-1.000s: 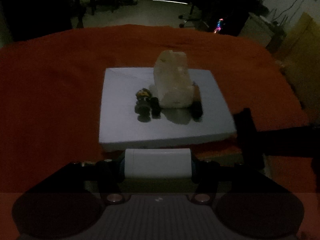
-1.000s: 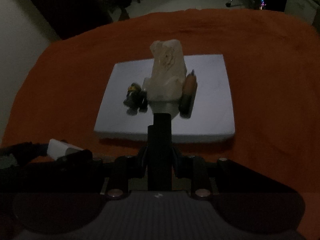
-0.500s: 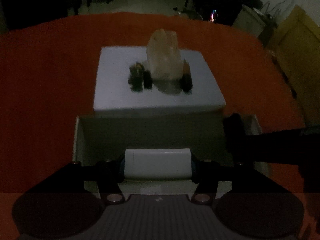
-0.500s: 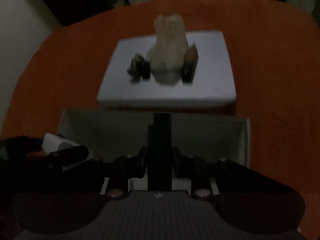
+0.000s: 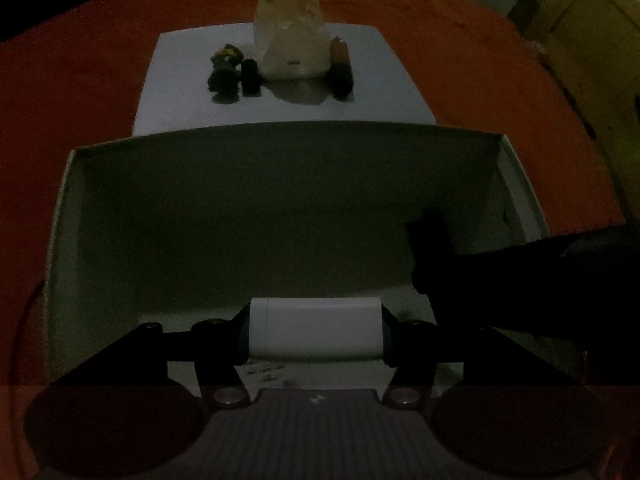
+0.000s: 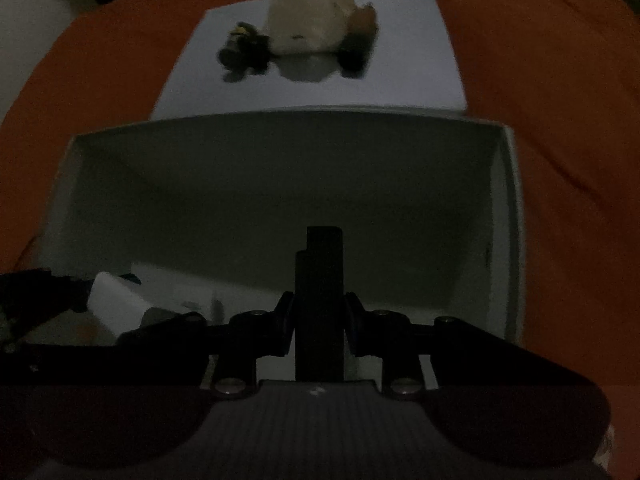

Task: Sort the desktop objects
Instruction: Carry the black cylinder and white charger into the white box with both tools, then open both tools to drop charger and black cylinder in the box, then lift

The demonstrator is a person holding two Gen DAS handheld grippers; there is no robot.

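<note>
An open white box point(image 5: 280, 130) fills the middle of the left wrist view. My left gripper point(image 5: 315, 331) hangs over its near side, shut on a white block point(image 5: 312, 340). Just to the right, my right gripper point(image 6: 319, 322) is shut on a black bar point(image 6: 322, 272) that points into the box point(image 6: 508, 200). The bar point(image 5: 430, 248) also shows at the right of the left wrist view, and the white block point(image 6: 116, 300) at the lower left of the right wrist view. The box floor looks bare in this dim light.
Beyond the box lies a flat white lid point(image 5: 384, 92) on the orange cloth point(image 5: 80, 80). On the lid stand a pale crumpled lump point(image 5: 290, 48), a small dark figure point(image 5: 225, 70), a black piece point(image 5: 250, 76) and a brown cylinder point(image 5: 341, 68). Furniture stands at the far right.
Both grippers drew back from the lid with their loads still held. The open box, unseen a second ago, now lies under both of them.
</note>
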